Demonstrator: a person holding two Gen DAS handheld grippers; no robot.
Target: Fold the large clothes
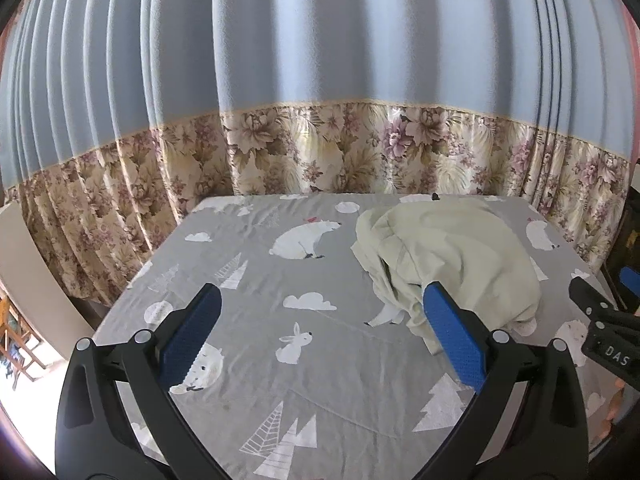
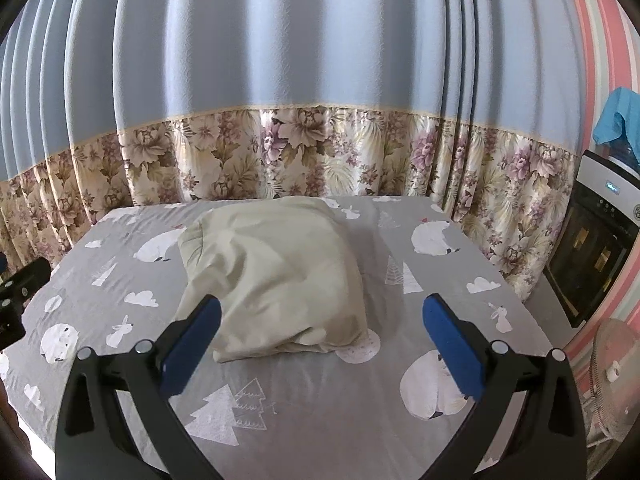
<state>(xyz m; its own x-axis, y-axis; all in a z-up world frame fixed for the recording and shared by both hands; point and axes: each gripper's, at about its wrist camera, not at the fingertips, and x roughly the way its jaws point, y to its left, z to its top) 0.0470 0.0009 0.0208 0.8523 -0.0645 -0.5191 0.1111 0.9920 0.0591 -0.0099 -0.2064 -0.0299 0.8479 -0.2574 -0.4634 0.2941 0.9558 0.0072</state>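
A pale cream garment (image 1: 444, 256) lies crumpled in a heap on the grey animal-print sheet (image 1: 312, 364), right of centre in the left wrist view. In the right wrist view the garment (image 2: 276, 280) sits at the middle of the sheet (image 2: 316, 392). My left gripper (image 1: 322, 300) is open and empty, above the sheet to the left of the heap. My right gripper (image 2: 322, 312) is open and empty, held just in front of the heap's near edge. The right gripper's body also shows at the right edge of the left wrist view (image 1: 600, 320).
Blue curtains with a floral band (image 1: 320, 148) hang close behind the surface and along its left side. A dark appliance with a white top (image 2: 592, 248) stands to the right, with a fan (image 2: 612, 372) near it. A wooden chair (image 1: 16, 344) is at the far left.
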